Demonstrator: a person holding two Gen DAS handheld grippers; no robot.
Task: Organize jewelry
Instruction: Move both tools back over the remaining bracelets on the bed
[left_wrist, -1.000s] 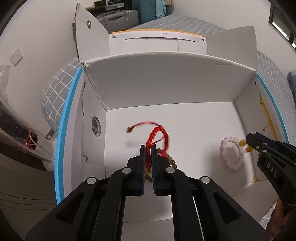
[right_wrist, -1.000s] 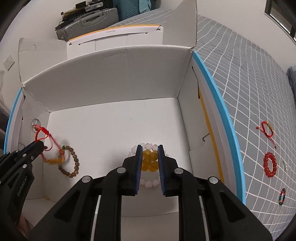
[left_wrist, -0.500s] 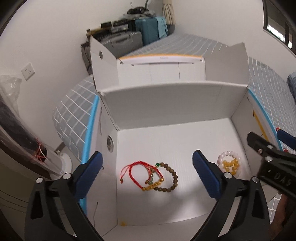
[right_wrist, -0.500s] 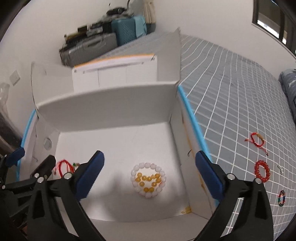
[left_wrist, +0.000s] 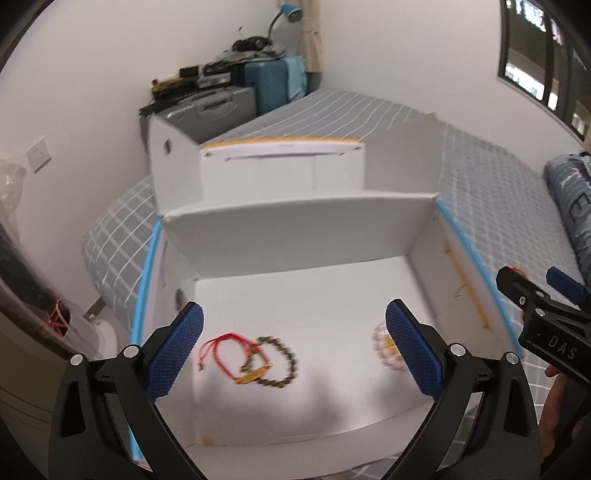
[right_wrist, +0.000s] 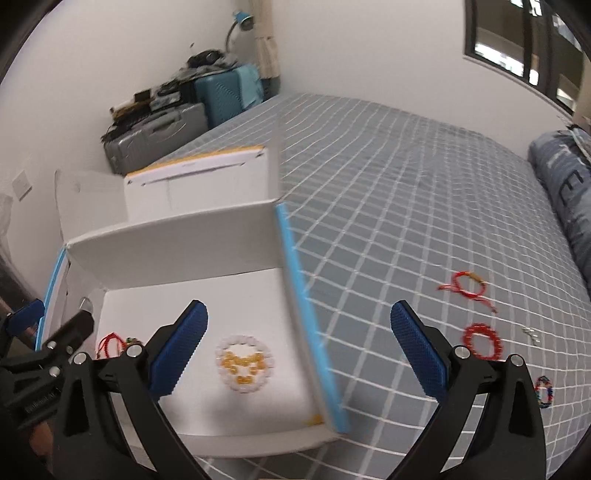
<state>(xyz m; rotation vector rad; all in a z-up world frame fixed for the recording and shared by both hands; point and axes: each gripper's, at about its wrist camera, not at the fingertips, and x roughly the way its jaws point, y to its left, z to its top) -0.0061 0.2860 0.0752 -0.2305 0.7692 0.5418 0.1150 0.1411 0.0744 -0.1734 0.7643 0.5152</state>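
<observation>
Inside the white cardboard box (left_wrist: 295, 229), toward its left side, lie a red cord bracelet (left_wrist: 218, 349), a yellow bead bracelet (left_wrist: 255, 374) and a brown wooden bead bracelet (left_wrist: 282, 363), overlapping one another in a small cluster. Toward the box's right side sits a pale pink bead bracelet (right_wrist: 245, 363) with an amber bead bracelet (right_wrist: 242, 363) coiled within its ring. Out on the grey checked bed (right_wrist: 388, 206), well apart from the box, lie another red cord bracelet (right_wrist: 467, 288), a red bead bracelet (right_wrist: 482, 341), a multicoloured bead bracelet (right_wrist: 543, 391) and a small silvery piece (right_wrist: 530, 332) too small to identify. Above the box, the left claw (left_wrist: 293, 349) is spread wide and holds nothing. Over the box's blue-edged right wall, the right claw (right_wrist: 299, 349) is likewise spread wide and empty. Beyond the bed, a grey suitcase (right_wrist: 155, 136) and a teal suitcase (right_wrist: 229, 92) stand against the wall.
</observation>
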